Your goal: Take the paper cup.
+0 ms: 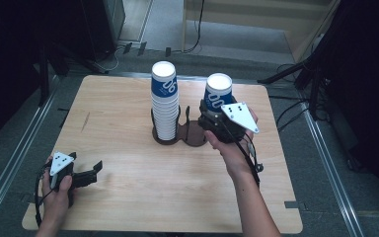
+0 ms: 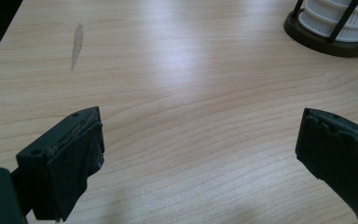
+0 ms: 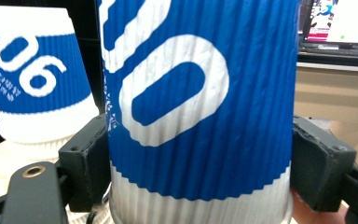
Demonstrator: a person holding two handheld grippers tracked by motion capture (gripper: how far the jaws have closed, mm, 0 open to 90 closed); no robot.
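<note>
Blue-and-white paper cup (image 3: 196, 112) clamped between the black jaws of the right gripper (image 1: 216, 118), upside down, above the dark holder (image 1: 193, 134) near the tabletop's (image 1: 128, 192) far edge, beside the cup stack (image 1: 165, 101). Left gripper (image 1: 86, 176) wide open, holding nothing, near the left front corner.

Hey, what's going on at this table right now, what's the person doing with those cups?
A person works at a wooden table with a gripper in each hand. The right gripper is shut on a single blue and white paper cup, held upside down above the empty ring of a dark two-ring holder. A tall stack of matching cups stands in the holder's other ring. The left gripper rests open near the table's front left, holding nothing.
</note>
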